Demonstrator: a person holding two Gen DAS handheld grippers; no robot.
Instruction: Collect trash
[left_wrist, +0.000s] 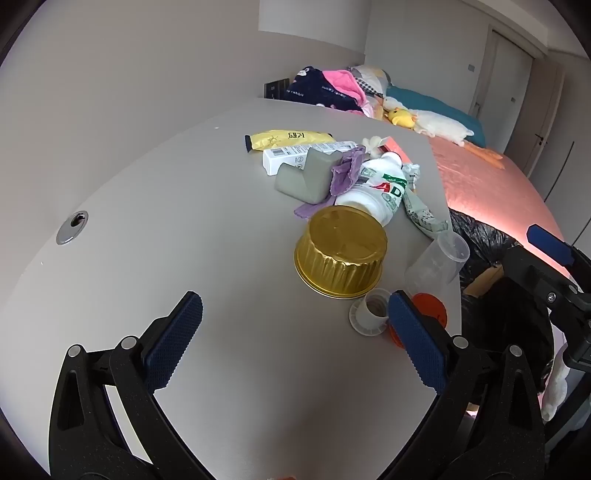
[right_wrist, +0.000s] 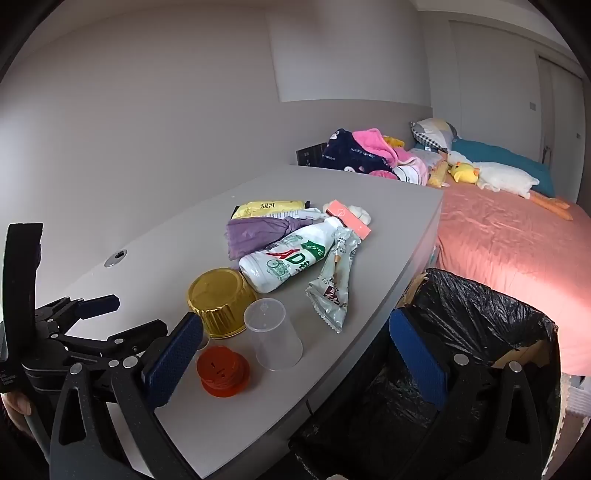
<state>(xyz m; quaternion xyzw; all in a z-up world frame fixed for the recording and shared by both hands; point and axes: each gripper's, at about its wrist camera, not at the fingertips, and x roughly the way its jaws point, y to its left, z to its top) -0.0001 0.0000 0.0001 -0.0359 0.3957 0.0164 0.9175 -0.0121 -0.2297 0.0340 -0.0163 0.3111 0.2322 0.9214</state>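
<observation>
Sitting in a loose heap near the middle of both wrist views, the trash is untouched on the grey table (left_wrist: 147, 221): an upturned gold foil cup (left_wrist: 341, 253), a clear plastic cup (right_wrist: 273, 334) standing mouth-down, an orange lid (right_wrist: 221, 371), a small white cap (left_wrist: 369, 312), a white bottle (right_wrist: 284, 260) lying on its side, a crinkled snack wrapper (right_wrist: 332, 291), a purple cloth (right_wrist: 255, 234), a yellow packet (left_wrist: 290, 139) and a white box (left_wrist: 291, 157). The bin with its black liner (right_wrist: 480, 325) stands off the table edge, at the lower right of the right wrist view.

Both tongs are spread wide and pinch nothing. The left gripper (left_wrist: 293, 341) hovers low in its frame, short of the white cap and orange lid; the right gripper (right_wrist: 295, 352) straddles the table edge, with the clear cup and orange lid between its fingers in the picture.

Risks, judged from this layout: the clear cup is light and would likely tip or skate off the nearby edge if nudged. The foil cup could crumple under a hard squeeze. The bottle may roll if the cloth beside it is dragged. Flat lids offer little to pinch and could slide away. With the two grippers so near each other, reaching for neighbouring pieces together could make them collide.
</observation>
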